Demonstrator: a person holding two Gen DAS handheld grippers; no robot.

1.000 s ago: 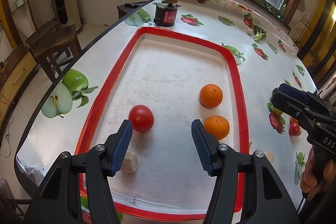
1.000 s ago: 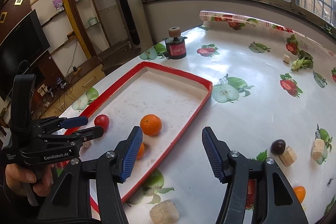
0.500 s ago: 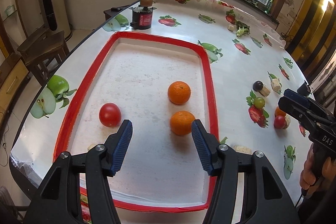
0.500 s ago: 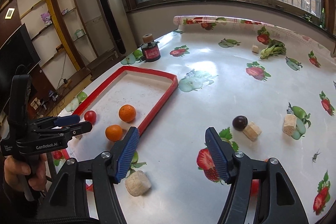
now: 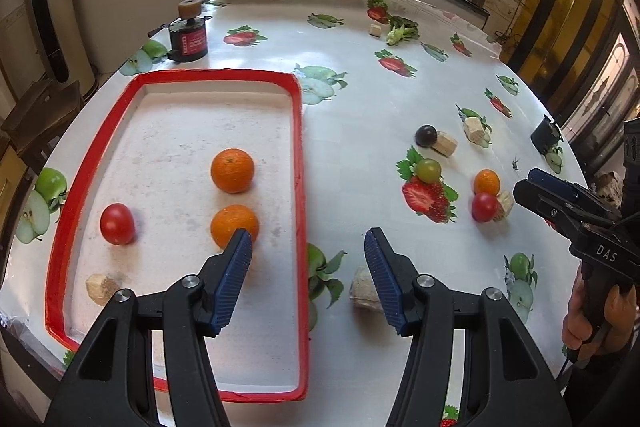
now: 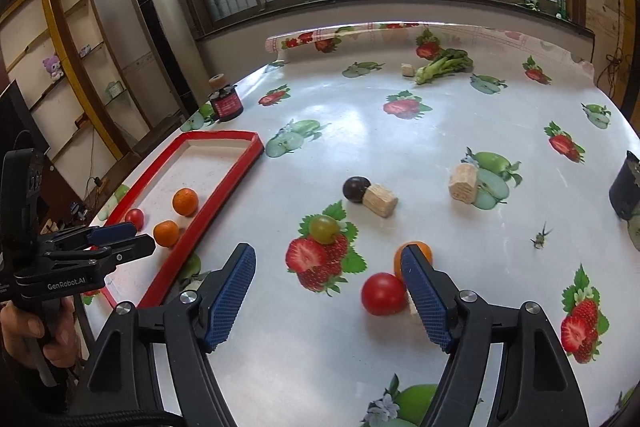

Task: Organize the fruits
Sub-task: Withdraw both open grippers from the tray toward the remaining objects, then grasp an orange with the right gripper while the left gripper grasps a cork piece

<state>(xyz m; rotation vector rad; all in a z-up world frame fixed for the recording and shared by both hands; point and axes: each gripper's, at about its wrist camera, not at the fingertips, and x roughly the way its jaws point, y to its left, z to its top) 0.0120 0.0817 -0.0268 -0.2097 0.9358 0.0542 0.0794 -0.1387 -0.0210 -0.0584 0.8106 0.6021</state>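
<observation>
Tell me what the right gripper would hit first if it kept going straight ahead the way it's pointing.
Probably the red tomato, which lies just ahead of the open right gripper, nearer its right finger. An orange sits right behind it. Depth is hard to judge.

Legible text, two items only.

1. "DAS" in pale capitals on the black plastic body of the right gripper point(image 5: 532, 187), at the right edge of the left wrist view; lettering cut off by the frame edge, further characters cannot be told.

2. "GenRobot.AI" in white on the black plastic body of the left gripper point(image 6: 120, 237), lower left of the right wrist view.

The black cylindrical jar with a red label point(image 5: 188, 41), upper left of the left wrist view, carries pale print too small to read.
</observation>
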